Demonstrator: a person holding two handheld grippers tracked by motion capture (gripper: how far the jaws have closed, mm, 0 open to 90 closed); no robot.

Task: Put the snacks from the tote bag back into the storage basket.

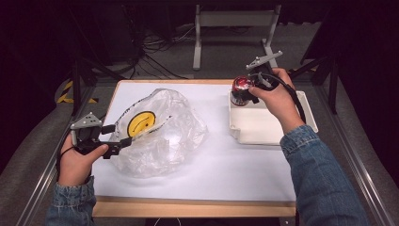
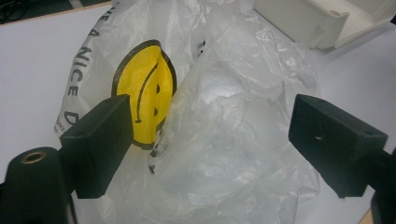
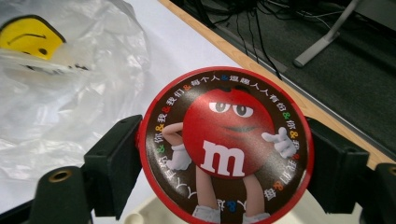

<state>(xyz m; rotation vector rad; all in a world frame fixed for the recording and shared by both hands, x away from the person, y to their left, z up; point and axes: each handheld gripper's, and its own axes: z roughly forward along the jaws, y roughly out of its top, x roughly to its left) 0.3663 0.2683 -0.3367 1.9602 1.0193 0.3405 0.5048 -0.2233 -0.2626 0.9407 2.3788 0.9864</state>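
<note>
candy tin (image 3: 224, 149), round and red with a cartoon candy on its lid, is pinched between the black fingers of the right gripper (image 1: 248, 89) over the far left corner of the white tray (image 1: 268, 123), near the far right corner of the surface (image 1: 226, 165). the left gripper (image 1: 117, 135) is at the near left side, and its fingers (image 2: 100, 140) are spread wide at the edge of the clear plastic bag (image 1: 160, 132) with a yellow smiley face, not squeezing it.
</note>
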